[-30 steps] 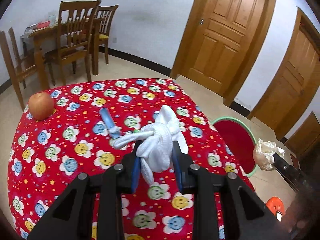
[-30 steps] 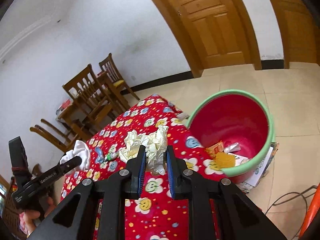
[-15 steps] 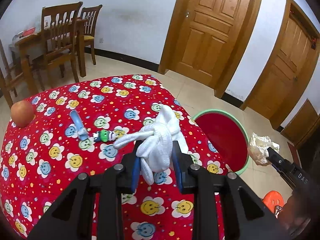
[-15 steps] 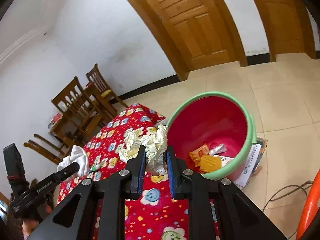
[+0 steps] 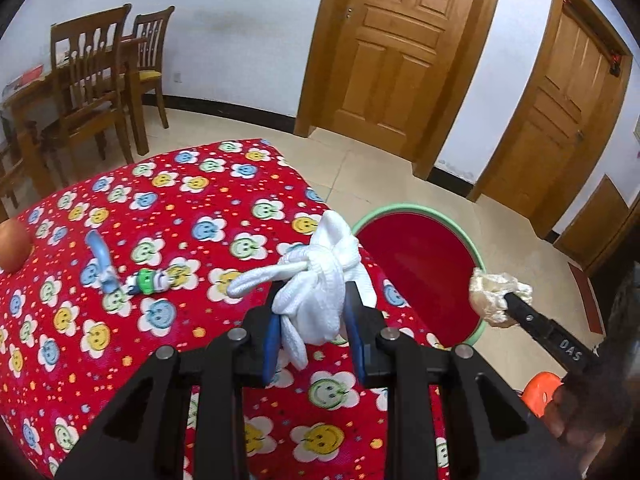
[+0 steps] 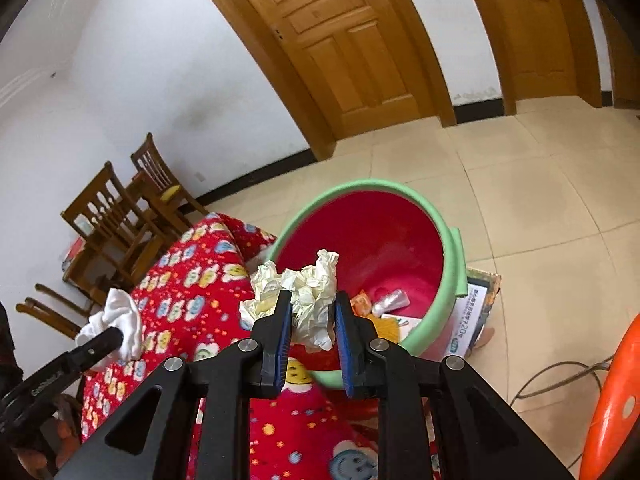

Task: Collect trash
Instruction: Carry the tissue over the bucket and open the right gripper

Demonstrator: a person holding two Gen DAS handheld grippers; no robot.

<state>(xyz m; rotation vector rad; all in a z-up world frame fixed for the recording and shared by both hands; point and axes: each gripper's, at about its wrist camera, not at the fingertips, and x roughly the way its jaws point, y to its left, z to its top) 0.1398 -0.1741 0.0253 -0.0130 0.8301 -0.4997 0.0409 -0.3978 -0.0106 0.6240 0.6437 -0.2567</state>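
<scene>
While the red table, draped in a cloth printed with smiley flowers, fills most of the left wrist view, the red bin with its green rim stands on the tiled floor just beside the table's corner, with wrappers and scraps lying in its bottom. The right gripper points down at a slant toward the bin's near rim, reaching out over the table's edge; its jaws have just been opening a little, yet the blue pads are seen pressing the crumpled paper between them, and that wad hangs above the bin's near rim. The left gripper tilts downward over the table near the corner beside the bin, its jaws clamped on the knotted white cloth, which is lifted clear of the tablecloth. In the right wrist view the left gripper comes in from the lower left with the cloth at its tip. On the table behind lie a small blue tool, a little green-and-white thing just beside it, and an apple at the far left edge.
</scene>
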